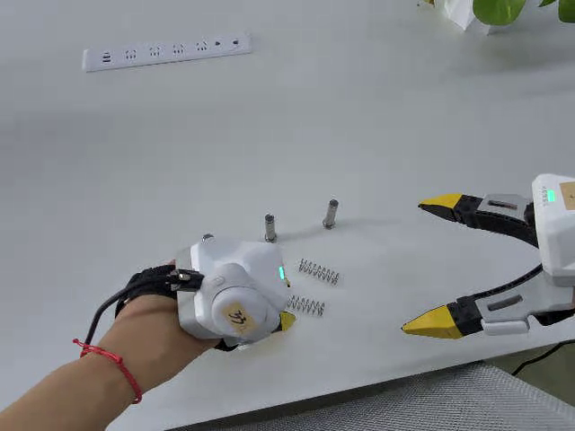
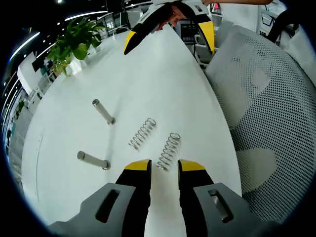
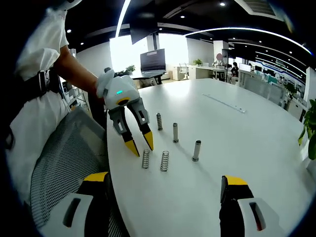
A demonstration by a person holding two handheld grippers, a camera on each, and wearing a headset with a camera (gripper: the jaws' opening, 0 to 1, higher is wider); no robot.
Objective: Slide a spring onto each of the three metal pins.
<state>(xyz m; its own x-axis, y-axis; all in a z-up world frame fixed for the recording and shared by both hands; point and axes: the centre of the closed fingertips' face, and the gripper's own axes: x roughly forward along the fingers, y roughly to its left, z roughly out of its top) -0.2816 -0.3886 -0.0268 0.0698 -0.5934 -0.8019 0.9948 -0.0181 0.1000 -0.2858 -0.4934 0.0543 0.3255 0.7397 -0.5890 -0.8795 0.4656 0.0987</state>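
Your left claw (image 2: 164, 166) sits low over the white counter (image 1: 180, 144), jaws parted a little and gripping nothing. Its yellow tips stand either side of one end of the near spring (image 2: 168, 150), which lies flat. Measured from that spring, a second spring (image 1: 319, 271) lies just beyond it. A first bare pin (image 1: 269, 226) and a second bare pin (image 1: 331, 214) stand upright farther beyond. A third pin (image 3: 159, 121) stands beyond and to the left. It looks ribbed, as if it is already sleeved, though it is too small to be sure. The counter's front edge and a mesh chair (image 2: 266, 123) are near on the spring's other side. Your right claw (image 1: 431, 263) hangs well to the spring's right, spread wide and empty. The risks from here are likely these. Pinching only the end coils may flick the spring out, and with the edge so near it could roll off toward the chair. A hard squeeze may crush the coils. The pins seem free-standing, so a tilted spring or a brushing jaw could topple one.
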